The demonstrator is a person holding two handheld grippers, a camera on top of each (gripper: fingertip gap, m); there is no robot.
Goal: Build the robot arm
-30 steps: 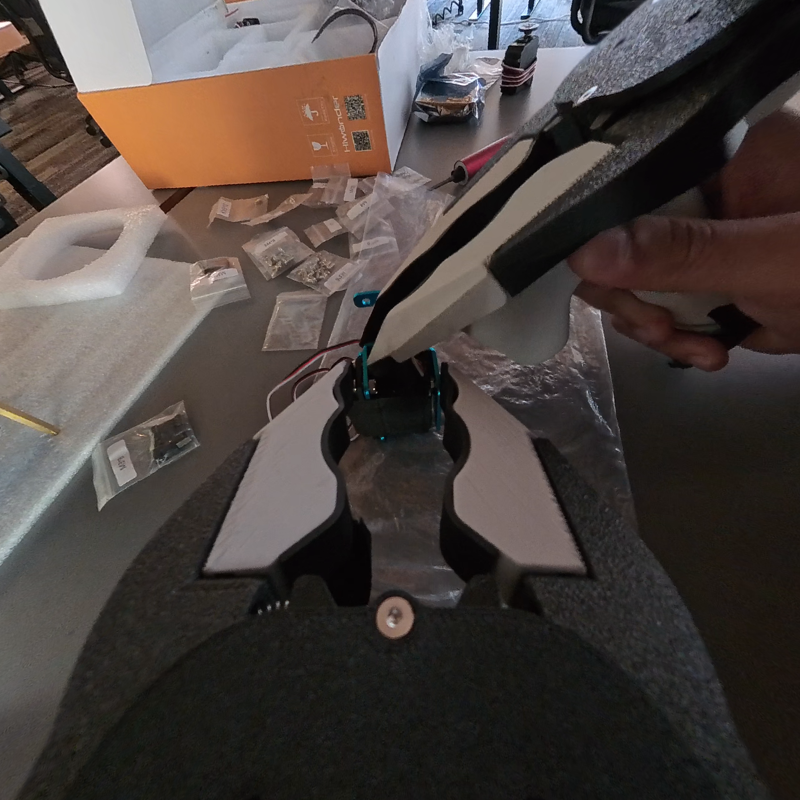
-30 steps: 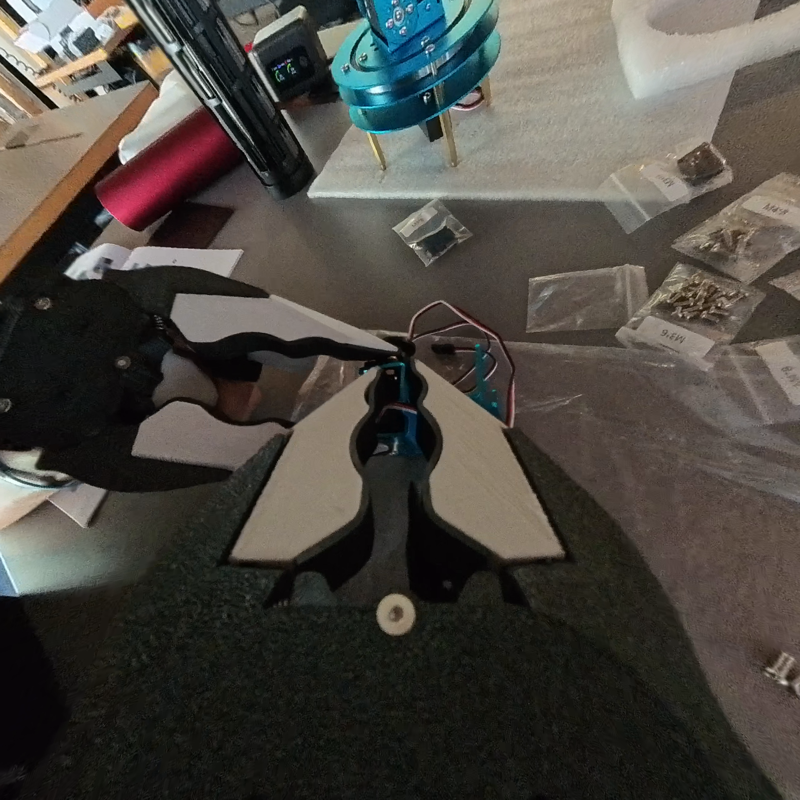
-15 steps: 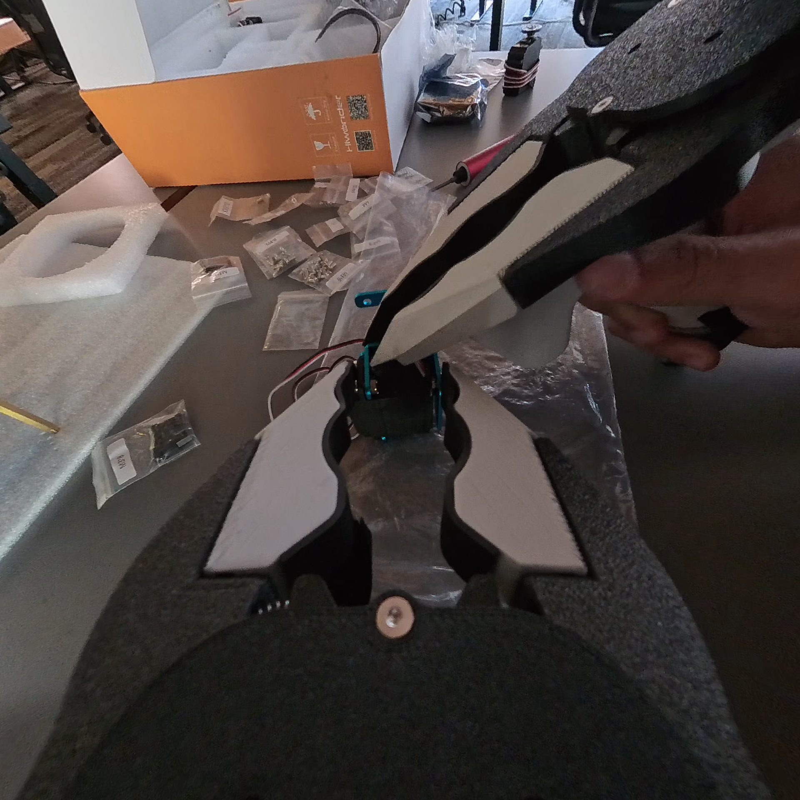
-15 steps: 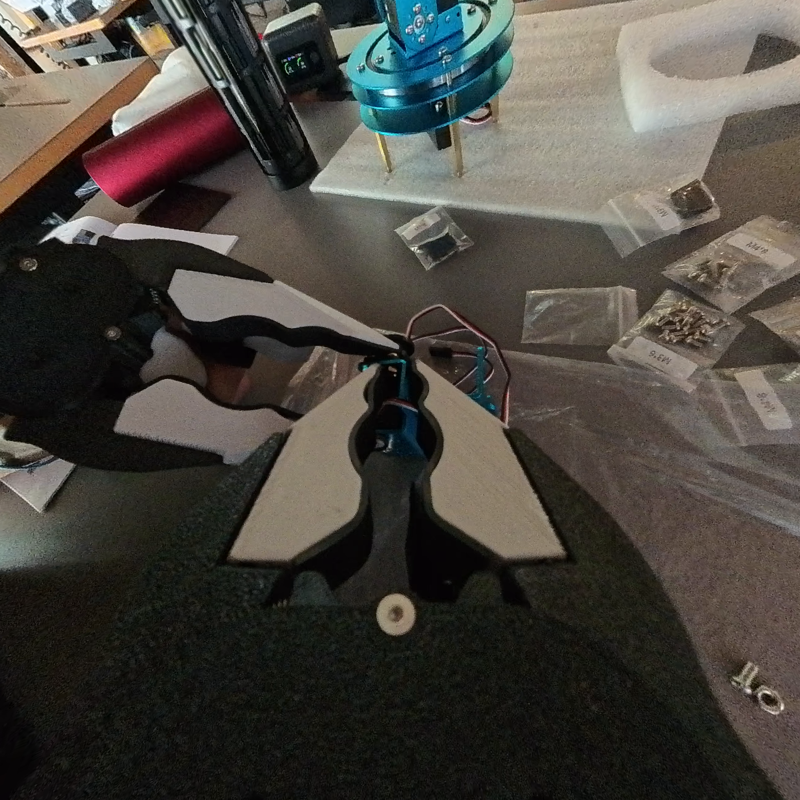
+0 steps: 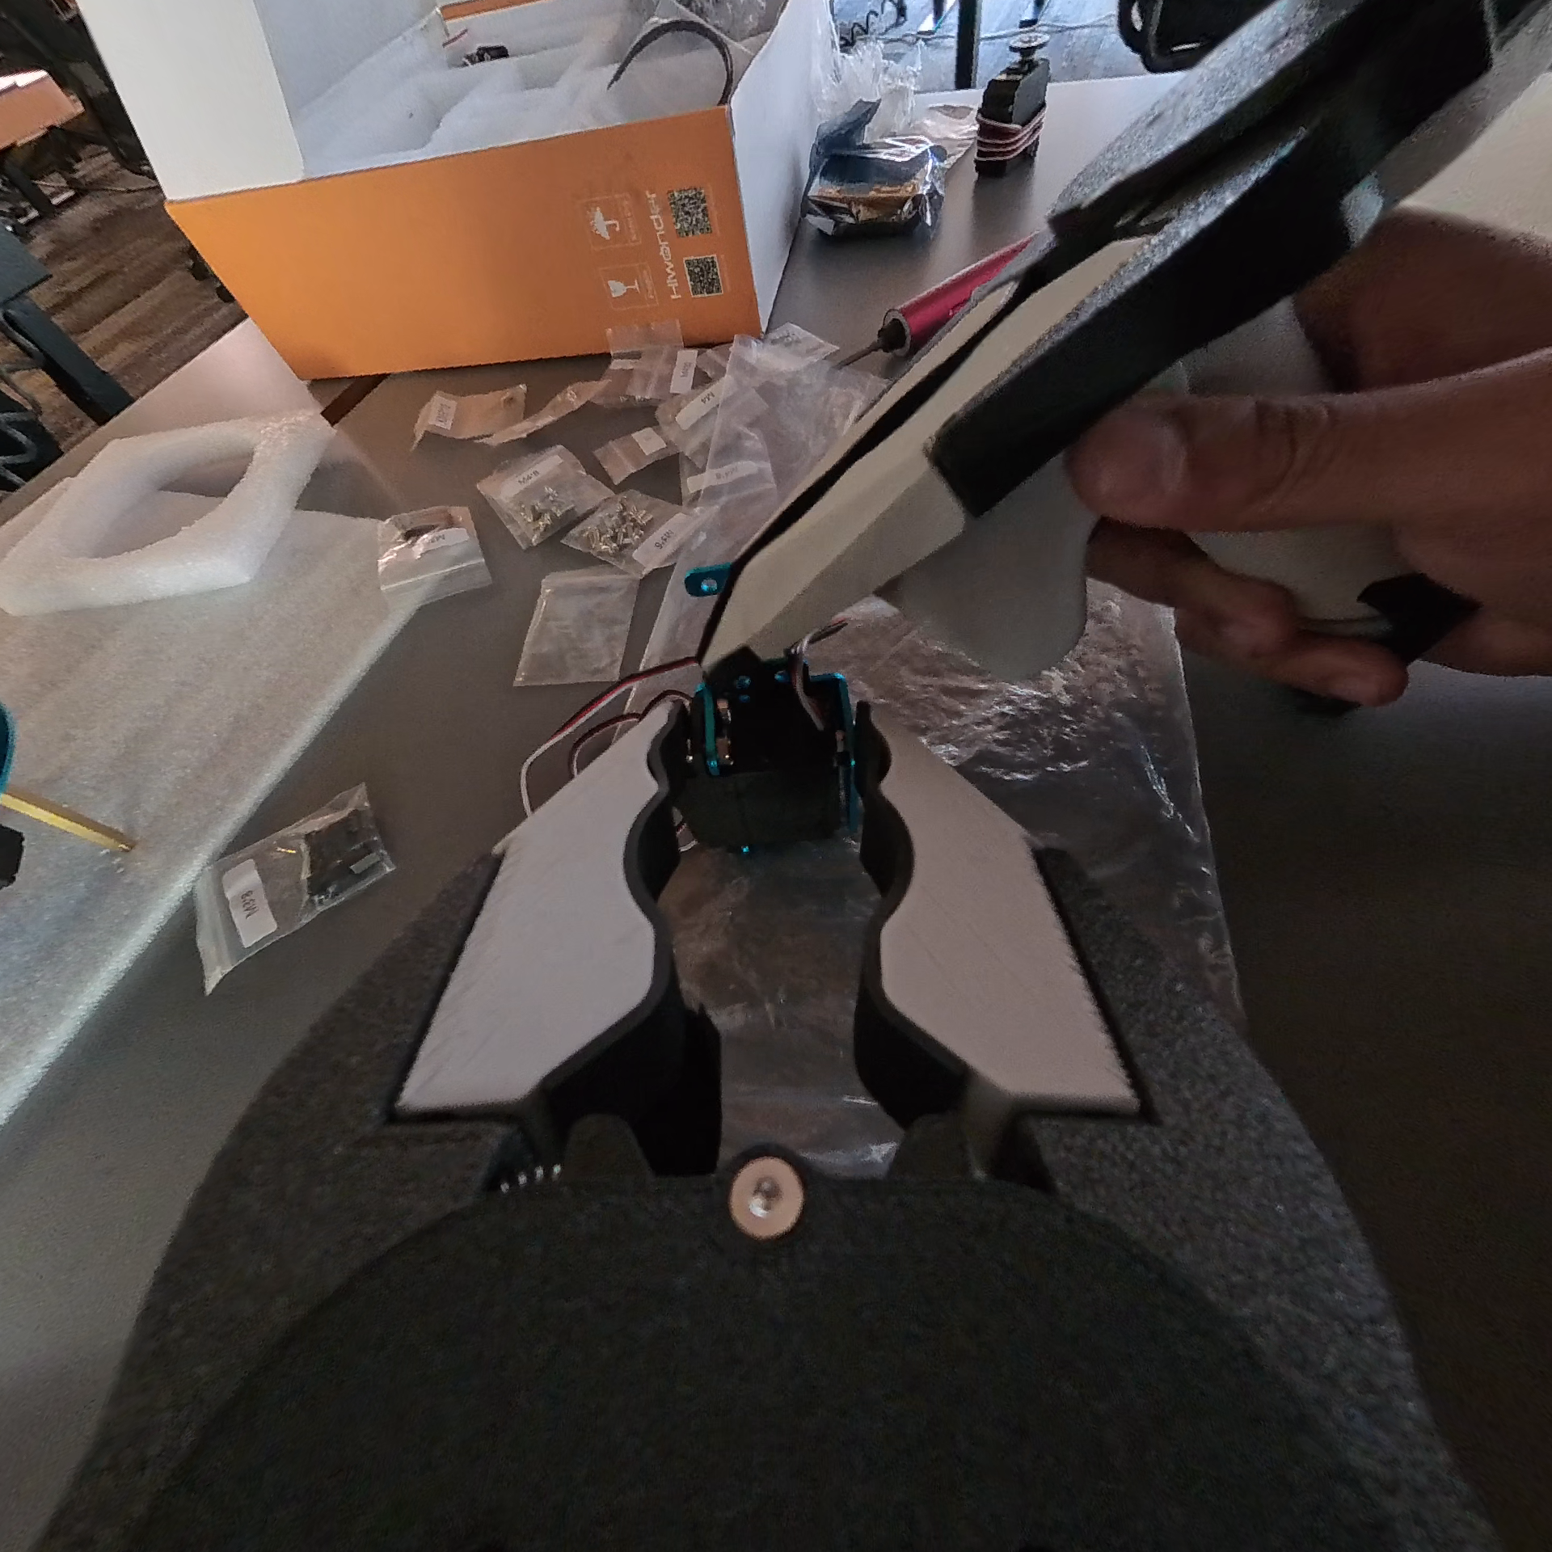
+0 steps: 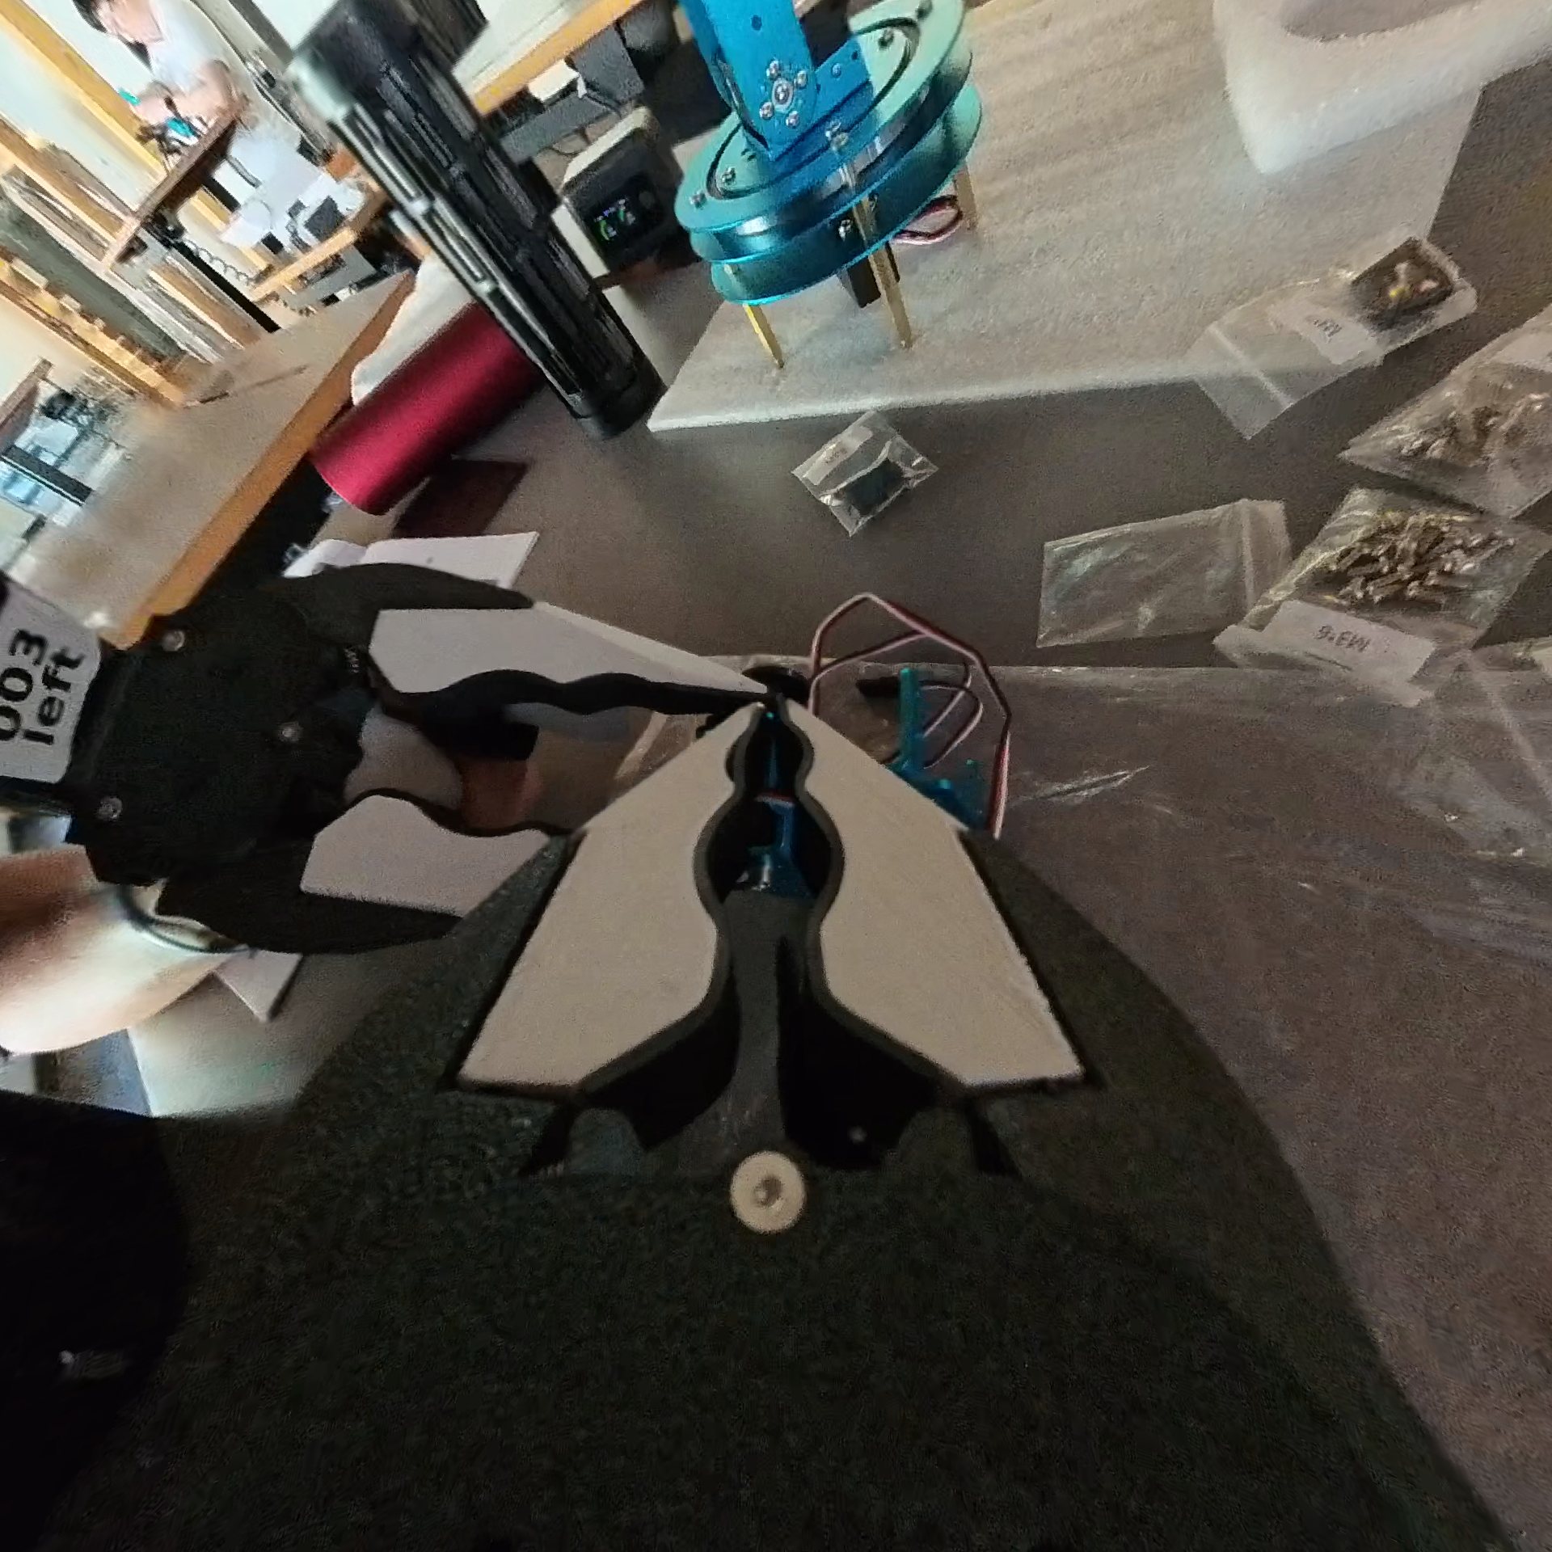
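My left gripper [image 5: 768, 743] is shut on a black servo in a blue metal bracket [image 5: 760, 756], with a pad pressed on each side, and holds it over a clear plastic sheet [image 5: 1050, 756]. The servo's red, white and black wires [image 6: 911, 605] loop off beyond it. My right gripper [image 6: 768, 707] is shut, fingertips together. In the left wrist view it comes in from the upper right, with its tip [image 5: 714, 653] at the servo's top left corner. A loose blue bracket [image 6: 924, 760] lies just behind the servo. The left gripper's upper finger [image 6: 546, 638] comes in from the left.
An open orange and white box [image 5: 470, 252], a red-handled screwdriver [image 5: 957, 298], small bags of screws [image 5: 621, 529] and a white foam ring [image 5: 168, 512] lie on the grey table. A blue round base on brass legs [image 6: 831, 185], a black cylinder [image 6: 504, 235] and a dark red roll [image 6: 420, 411] stand beyond.
My right gripper's fingertips have come together from a narrow gap, and its tip has risen slightly at the servo's top. My left gripper still holds the servo in the same place.
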